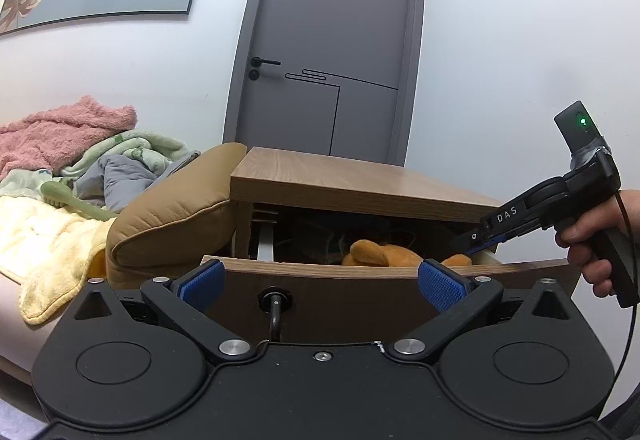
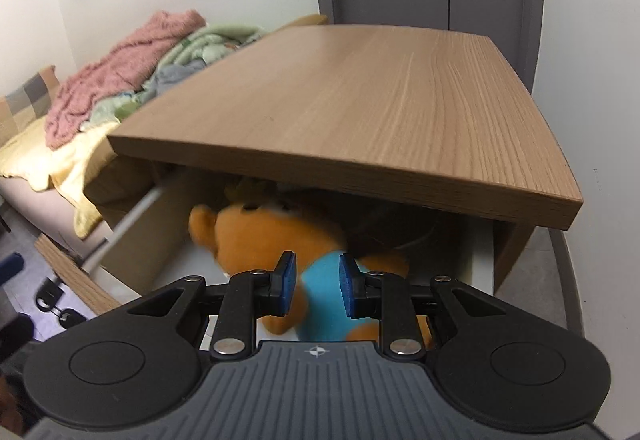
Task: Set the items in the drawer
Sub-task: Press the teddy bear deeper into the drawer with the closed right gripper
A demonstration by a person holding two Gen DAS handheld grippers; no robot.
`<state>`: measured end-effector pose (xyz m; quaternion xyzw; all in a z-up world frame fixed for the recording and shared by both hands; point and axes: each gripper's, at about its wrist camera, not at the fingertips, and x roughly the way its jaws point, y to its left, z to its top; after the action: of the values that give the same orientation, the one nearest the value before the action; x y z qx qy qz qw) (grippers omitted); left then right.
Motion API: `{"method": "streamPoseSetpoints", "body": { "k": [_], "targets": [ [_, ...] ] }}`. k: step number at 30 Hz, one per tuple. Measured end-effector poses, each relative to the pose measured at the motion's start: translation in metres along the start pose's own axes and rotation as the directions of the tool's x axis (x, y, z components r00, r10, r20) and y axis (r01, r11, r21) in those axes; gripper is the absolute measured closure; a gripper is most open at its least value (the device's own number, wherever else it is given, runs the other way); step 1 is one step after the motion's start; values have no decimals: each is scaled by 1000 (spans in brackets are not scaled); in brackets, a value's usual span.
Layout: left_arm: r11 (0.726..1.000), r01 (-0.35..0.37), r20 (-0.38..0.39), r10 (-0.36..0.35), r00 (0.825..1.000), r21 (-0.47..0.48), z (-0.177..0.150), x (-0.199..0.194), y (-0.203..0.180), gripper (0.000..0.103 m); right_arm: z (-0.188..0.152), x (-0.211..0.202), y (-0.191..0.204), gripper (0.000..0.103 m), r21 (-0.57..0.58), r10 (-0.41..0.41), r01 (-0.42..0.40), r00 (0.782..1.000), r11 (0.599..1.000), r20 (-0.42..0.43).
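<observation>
An orange plush toy (image 2: 256,236) in a blue shirt lies inside the open drawer (image 2: 132,240) of a wooden nightstand (image 2: 360,95). My right gripper (image 2: 314,286) hovers just above the toy, jaws part open with a gap between the blue pads, holding nothing. In the left wrist view the right gripper (image 1: 470,242) reaches over the drawer's right end, above the toy (image 1: 380,254). My left gripper (image 1: 320,282) is wide open and empty, in front of the drawer front (image 1: 340,300), either side of its dark handle (image 1: 275,304).
A brown padded bed end (image 1: 168,224) presses against the nightstand's left side. Pink, green and yellow blankets (image 1: 60,143) are piled on the bed. A grey door (image 1: 336,39) stands behind the nightstand. The nightstand top overhangs the drawer's rear half.
</observation>
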<state>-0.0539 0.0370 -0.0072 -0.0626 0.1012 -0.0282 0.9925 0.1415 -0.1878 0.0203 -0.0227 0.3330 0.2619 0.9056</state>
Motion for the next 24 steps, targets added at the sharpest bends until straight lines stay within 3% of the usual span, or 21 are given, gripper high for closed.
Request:
{"method": "streamPoseSetpoints", "body": {
  "k": [10,18,21,23,24],
  "targets": [
    [1000,5,-5,-5,1000,8,-1,4,-4,1,-8,-29,0,76,28,23,-27,991,999,128],
    [999,25,2,-25,1000,23,-2,3,-12,1,-32,-69,10,75,27,30,-39,961,999,276],
    [999,28,3,-28,1000,28,-3,2,-13,1,-47,-81,17,67,19,31,-40,936,999,351],
    [999,30,1,-30,1000,34,-3,2,-14,1,-59,-87,21,44,12,27,-35,917,999,397],
    [999,30,2,-30,1000,38,-4,1,-15,1,-64,-89,23,43,6,28,-34,910,999,414]
  ]
}}
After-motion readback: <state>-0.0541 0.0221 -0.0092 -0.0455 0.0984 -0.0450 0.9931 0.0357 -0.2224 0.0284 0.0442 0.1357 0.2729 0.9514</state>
